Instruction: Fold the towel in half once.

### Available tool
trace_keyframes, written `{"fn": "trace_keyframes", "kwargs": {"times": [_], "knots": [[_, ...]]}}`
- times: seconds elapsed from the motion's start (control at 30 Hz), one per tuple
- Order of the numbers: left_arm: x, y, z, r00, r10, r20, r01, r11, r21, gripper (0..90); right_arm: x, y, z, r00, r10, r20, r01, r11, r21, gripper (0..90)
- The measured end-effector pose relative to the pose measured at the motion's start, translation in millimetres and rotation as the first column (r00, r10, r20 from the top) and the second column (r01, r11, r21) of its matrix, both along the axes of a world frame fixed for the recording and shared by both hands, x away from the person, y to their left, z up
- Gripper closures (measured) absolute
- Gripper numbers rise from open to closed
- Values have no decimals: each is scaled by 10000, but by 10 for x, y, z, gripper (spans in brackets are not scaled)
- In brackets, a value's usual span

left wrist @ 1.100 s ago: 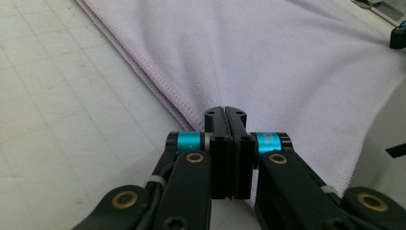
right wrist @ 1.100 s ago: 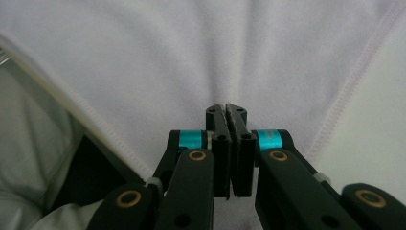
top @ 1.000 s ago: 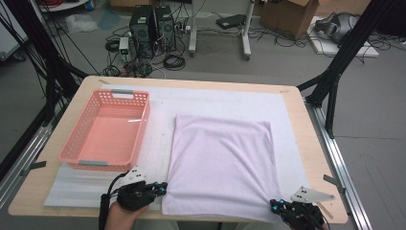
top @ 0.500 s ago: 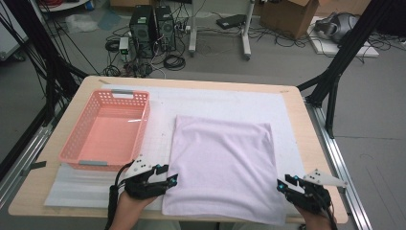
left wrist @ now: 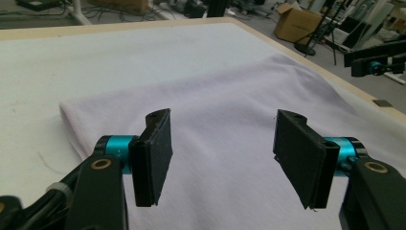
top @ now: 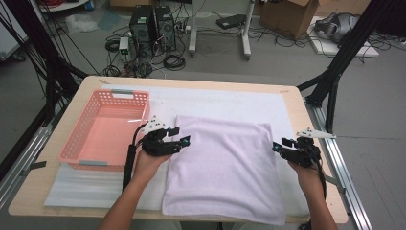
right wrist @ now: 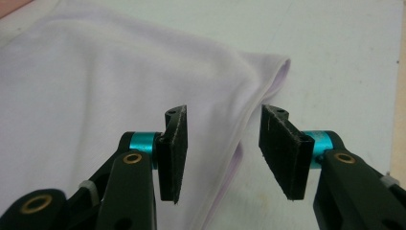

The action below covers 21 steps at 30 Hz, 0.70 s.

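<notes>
the high view looks forward and down from above the person's side of the light wooden counter (top: pixel 297 103), taking in its whole top and the floor beyond. each gripper view sits low and close, looking along its own black fingers (left wrist: pixel 153 153) (right wrist: pixel 174 148). all three share the folded pale lilac cloth (top: pixel 225 163) (left wrist: pixel 230 110) (right wrist: pixel 95 86).

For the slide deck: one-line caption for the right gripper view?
Right gripper, fingers open, poised over the right edge of a folded lilac towel on the white mat.
</notes>
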<state>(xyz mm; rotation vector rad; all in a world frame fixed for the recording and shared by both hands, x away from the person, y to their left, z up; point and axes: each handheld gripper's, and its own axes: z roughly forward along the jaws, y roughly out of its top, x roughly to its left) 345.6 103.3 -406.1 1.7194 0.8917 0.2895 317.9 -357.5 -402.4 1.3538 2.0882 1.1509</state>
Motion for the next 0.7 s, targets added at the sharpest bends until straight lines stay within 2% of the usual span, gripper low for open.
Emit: {"fn": "trace_keyframes", "kwargs": {"times": [0.1, 0.27, 0.33, 0.43, 0.53, 0.6, 0.7], "knots": [[137, -3, -13, 9996, 276, -52, -275, 9996, 25, 395, 145, -14, -23, 10000, 2, 5, -2, 10000, 45, 529], [398, -29, -63, 9966, 688, -460, -670, 9970, 390, 434, 385, -20, -57, 9999, 58, -116, -58, 10000, -43, 531], [493, -38, -85, 9937, 939, -620, -920, 9952, 325, 448, 471, -23, -62, 9999, 8, -148, -8, 10000, 17, 534], [615, -59, -145, 9881, 1306, -815, -1272, 9908, 457, 455, 609, -26, -92, 9996, -54, -259, 49, 9998, -196, 543], [702, -57, -251, 9774, 1916, -894, -1848, 9796, 786, 454, 733, -36, -130, 9994, -231, -270, 223, 9994, -265, 543], [760, -48, -339, 9699, 2167, -1107, -2061, 9735, 996, 451, 810, -41, -152, 9987, -397, -332, 389, 9989, -244, 541], [829, -24, -435, 9607, 2402, -1389, -2263, 9680, 1084, 446, 924, -34, -188, 9978, -504, -438, 489, 9982, -361, 532]]}}
